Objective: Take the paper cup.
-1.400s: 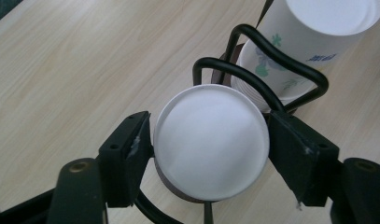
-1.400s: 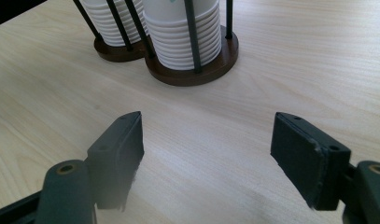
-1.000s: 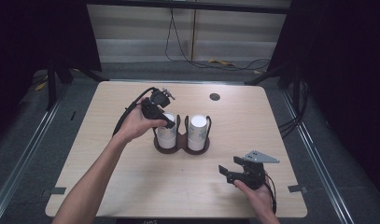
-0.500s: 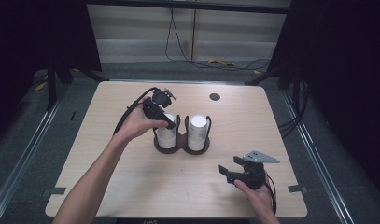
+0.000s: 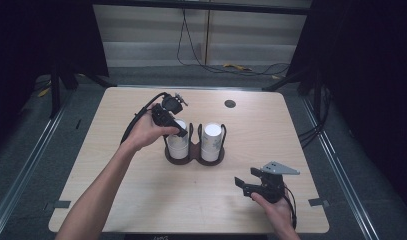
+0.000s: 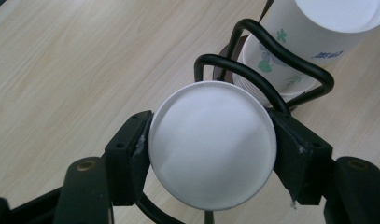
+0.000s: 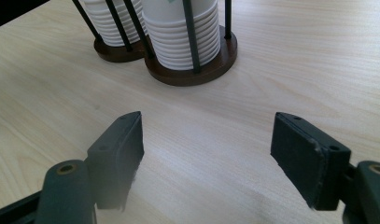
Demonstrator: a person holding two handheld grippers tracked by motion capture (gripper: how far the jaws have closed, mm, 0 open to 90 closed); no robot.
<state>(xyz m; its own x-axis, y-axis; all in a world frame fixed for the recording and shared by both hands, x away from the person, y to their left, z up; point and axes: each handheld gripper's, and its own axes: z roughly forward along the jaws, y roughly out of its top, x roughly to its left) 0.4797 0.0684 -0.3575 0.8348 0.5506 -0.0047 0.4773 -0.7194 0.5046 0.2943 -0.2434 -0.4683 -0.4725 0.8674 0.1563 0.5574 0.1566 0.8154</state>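
Note:
A dark wooden cup holder (image 5: 193, 159) with black wire loops stands mid-table and carries two stacks of upturned white paper cups. My left gripper (image 5: 178, 129) reaches over the left stack (image 5: 177, 145). In the left gripper view my jaws have just been closing, and their pads now press both sides of the top cup (image 6: 212, 144). The right stack (image 5: 211, 140) (image 6: 313, 32) stands beside it, untouched. My right gripper (image 5: 242, 187) (image 7: 206, 154) rests low near the front right, open, with bare tabletop between its pads, and it faces the holder (image 7: 192, 70).
A small dark round disc (image 5: 230, 103) lies on the table's far side. The left gripper's cable (image 5: 136, 120) loops over the table's left half. Bare wood (image 7: 271, 56) lies between the right gripper and the holder. The table's front edge is close behind the right hand.

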